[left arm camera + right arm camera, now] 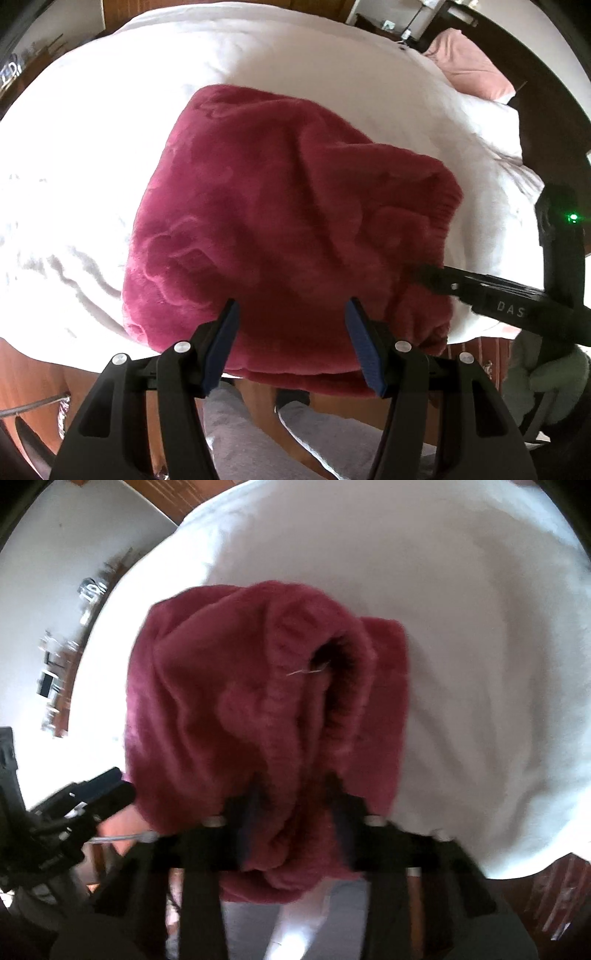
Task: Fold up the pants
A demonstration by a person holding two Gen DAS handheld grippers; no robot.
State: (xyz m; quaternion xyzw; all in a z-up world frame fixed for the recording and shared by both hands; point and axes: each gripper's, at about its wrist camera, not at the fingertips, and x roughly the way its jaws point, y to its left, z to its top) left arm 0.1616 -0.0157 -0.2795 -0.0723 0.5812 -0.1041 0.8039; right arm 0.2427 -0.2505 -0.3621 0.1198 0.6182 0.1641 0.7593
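The dark red fleece pants (pixel 280 221) lie bunched in a folded heap on the white bed (pixel 110 155), near its front edge. My left gripper (pixel 291 314) is open just above the heap's near edge, touching nothing. My right gripper (pixel 295 794) has its fingers sunk into the fleece (pixel 236 701) at the heap's near end, with cloth between them; the ribbed waistband (pixel 343 672) gapes open beyond. The right gripper also shows in the left wrist view (pixel 424 277), reaching into the heap's right side. The right wrist view is blurred.
A pink pillow (pixel 469 66) lies at the bed's far right corner. The bed's front edge (pixel 74 354) drops to a wooden floor. My grey-trousered legs (pixel 258 443) stand against the bed. A white wall and shelf items (pixel 55 646) are at left.
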